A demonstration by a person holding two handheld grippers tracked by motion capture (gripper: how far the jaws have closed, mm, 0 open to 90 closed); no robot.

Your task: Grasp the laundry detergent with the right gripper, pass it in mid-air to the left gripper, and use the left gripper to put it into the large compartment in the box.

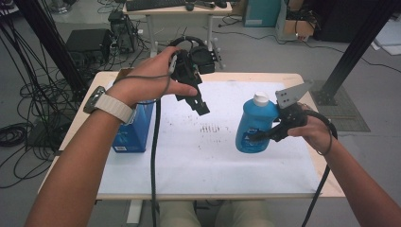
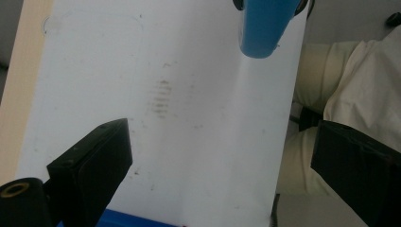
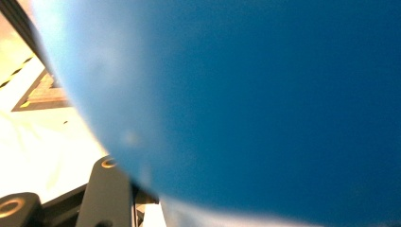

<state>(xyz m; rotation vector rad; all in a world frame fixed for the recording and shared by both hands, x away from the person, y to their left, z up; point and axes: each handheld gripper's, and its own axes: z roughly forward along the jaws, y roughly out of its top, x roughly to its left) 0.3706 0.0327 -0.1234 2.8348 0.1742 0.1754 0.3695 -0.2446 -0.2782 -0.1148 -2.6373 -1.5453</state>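
A blue bottle point(image 1: 254, 124) with a white cap is held a little above the white sheet point(image 1: 208, 161), leaning slightly. My right gripper point(image 1: 265, 135) is shut on its lower body from the right side. In the right gripper view the bottle's blue wall point(image 3: 265, 94) sits right against the camera, with one black jaw below it. My left gripper point(image 1: 201, 107) hangs above the middle back of the sheet, pointing down. In the left gripper view its jaws stand wide apart, open point(image 2: 222, 156), with nothing between them, and the bottle's base point(image 2: 262, 28) shows at the top.
A blue box point(image 1: 135, 127) stands on the left part of the table point(image 1: 288, 78), under my left forearm. The person's light trousers point(image 2: 350, 85) show past the table's near edge. Beyond the table are cables, a desk and black frame posts.
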